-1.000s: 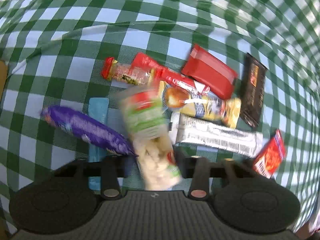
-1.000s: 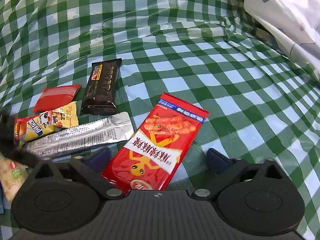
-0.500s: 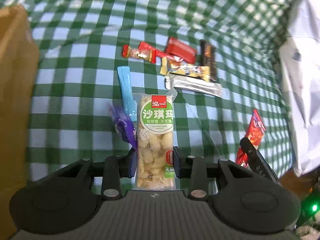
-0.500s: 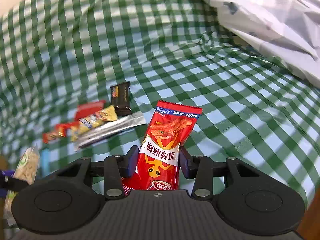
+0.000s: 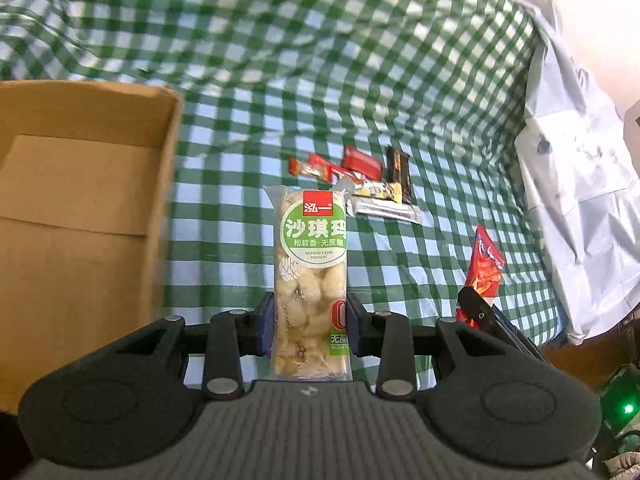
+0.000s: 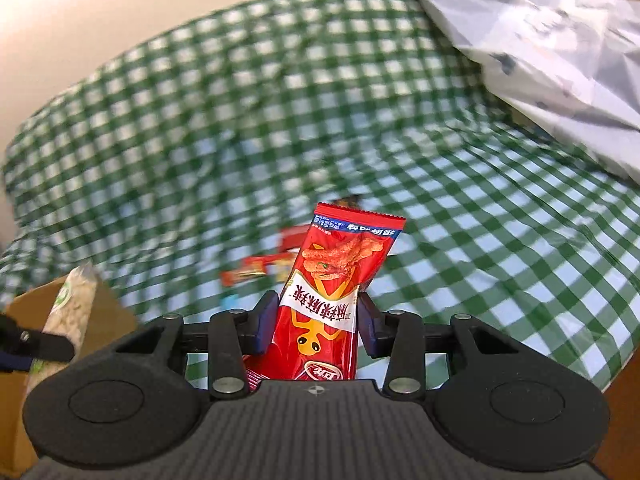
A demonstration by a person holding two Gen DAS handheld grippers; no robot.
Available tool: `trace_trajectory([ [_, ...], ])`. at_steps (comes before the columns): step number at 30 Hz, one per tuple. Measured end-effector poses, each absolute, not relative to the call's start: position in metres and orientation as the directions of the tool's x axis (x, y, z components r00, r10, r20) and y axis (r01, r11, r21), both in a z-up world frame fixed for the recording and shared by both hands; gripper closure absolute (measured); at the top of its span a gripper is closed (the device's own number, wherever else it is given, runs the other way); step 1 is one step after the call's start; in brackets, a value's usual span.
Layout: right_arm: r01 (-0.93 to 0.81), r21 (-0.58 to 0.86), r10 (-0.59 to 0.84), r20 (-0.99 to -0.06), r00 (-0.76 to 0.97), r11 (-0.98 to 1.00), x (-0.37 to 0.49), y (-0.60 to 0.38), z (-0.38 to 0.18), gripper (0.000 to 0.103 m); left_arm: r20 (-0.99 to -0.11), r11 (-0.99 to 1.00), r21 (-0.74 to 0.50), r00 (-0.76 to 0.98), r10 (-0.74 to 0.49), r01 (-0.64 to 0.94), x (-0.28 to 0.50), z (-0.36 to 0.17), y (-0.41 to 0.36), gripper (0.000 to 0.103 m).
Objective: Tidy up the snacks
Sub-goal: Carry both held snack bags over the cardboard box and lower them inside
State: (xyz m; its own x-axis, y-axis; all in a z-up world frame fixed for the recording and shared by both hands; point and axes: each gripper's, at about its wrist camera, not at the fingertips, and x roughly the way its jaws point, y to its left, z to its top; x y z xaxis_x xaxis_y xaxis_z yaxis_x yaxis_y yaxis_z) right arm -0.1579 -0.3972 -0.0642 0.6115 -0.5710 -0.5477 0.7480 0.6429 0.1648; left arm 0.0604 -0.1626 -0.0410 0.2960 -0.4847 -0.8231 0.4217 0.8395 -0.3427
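Note:
My left gripper (image 5: 310,320) is shut on a clear pack of pale puffed snack with a green label (image 5: 310,264), held upright above the cloth. An open cardboard box (image 5: 80,208) stands just to its left. My right gripper (image 6: 316,324) is shut on a red chip packet (image 6: 332,288), also lifted; that packet shows in the left wrist view (image 5: 484,276) too. The puffed snack pack (image 6: 70,312) and the box (image 6: 24,384) appear at the left edge of the right wrist view.
Several snacks lie in a cluster on the green checked cloth (image 5: 360,80): red packets (image 5: 362,162), a dark bar (image 5: 398,174), a yellow packet (image 5: 378,190), a silver bar (image 5: 386,210). A white plastic sheet (image 5: 580,184) lies at the right.
Both grippers have risen well above the cloth with their packets. The left one has swung left, bringing the cardboard box into view. The purple packet and blue stick have left the left view.

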Motion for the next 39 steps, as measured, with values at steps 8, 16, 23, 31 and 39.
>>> trace_trajectory([
  [8, 0.619, 0.200, -0.441, -0.541, 0.716, 0.760, -0.148, -0.304, -0.038, 0.060, -0.808, 0.872, -0.331, 0.370, -0.459, 0.360, 0.033, -0.010, -0.064, 0.063],
  [16, 0.456, 0.204, -0.276, -0.567, 0.777, 0.866, -0.124, -0.198, -0.023, 0.060, -0.791, 0.907, -0.305, 0.453, -0.411, 0.290, -0.002, -0.001, 0.034, 0.063],
  [23, 0.372, 0.166, -0.208, -0.595, 0.776, 0.913, -0.118, -0.126, -0.018, 0.060, -0.755, 0.905, -0.317, 0.503, -0.421, 0.283, -0.031, 0.001, 0.090, 0.063],
  [31, 0.354, 0.116, -0.217, -0.607, 0.765, 0.928, -0.121, -0.084, -0.016, 0.060, -0.721, 0.893, -0.345, 0.528, -0.449, 0.289, -0.054, 0.006, 0.117, 0.064],
  [39, 0.337, 0.074, -0.229, -0.594, 0.771, 0.939, -0.125, -0.072, -0.010, 0.060, -0.700, 0.886, -0.358, 0.543, -0.463, 0.294, -0.064, 0.009, 0.129, 0.063],
])
